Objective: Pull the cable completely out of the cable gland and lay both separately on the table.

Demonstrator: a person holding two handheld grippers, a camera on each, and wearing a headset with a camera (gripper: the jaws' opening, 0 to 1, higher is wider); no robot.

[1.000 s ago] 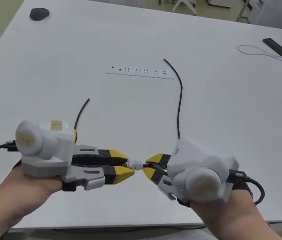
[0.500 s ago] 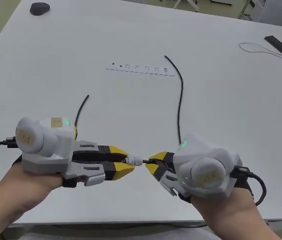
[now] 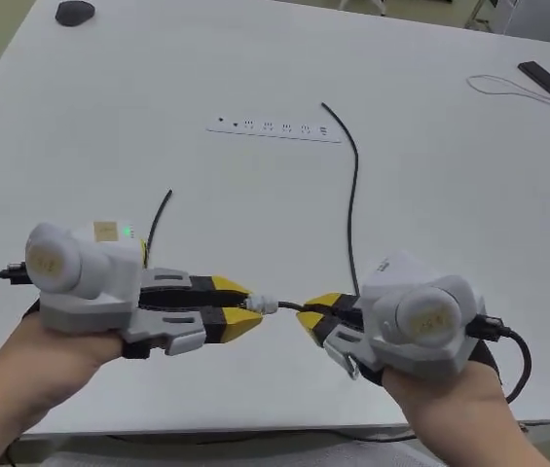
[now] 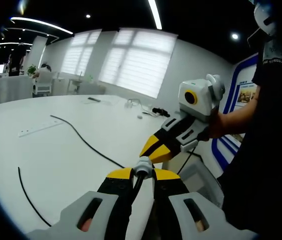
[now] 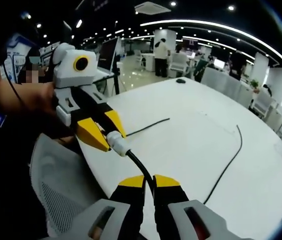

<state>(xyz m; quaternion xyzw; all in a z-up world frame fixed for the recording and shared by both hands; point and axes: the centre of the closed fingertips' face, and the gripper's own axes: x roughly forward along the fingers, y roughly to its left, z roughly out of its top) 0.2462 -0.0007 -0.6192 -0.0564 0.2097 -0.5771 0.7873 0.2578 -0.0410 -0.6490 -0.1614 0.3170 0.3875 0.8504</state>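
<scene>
Holding both parts over the near table (image 3: 450, 224) edge: left gripper (image 3: 253, 309) is clamped on the white cable gland (image 3: 263, 305), and right gripper (image 3: 308, 314) is pinched narrow on the black cable (image 3: 352, 195) just beside it. A short stretch of cable spans the gap between the jaw tips, entering the gland. Behind the right gripper the cable runs across the table, ending near a white power strip (image 3: 273, 129).

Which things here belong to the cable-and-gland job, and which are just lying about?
Job: cable gland, held by left gripper; black cable, held by right gripper.
Lying about: power strip; mouse; flat dark device; thin white cord. Short black length beside the left gripper: unclear which.
</scene>
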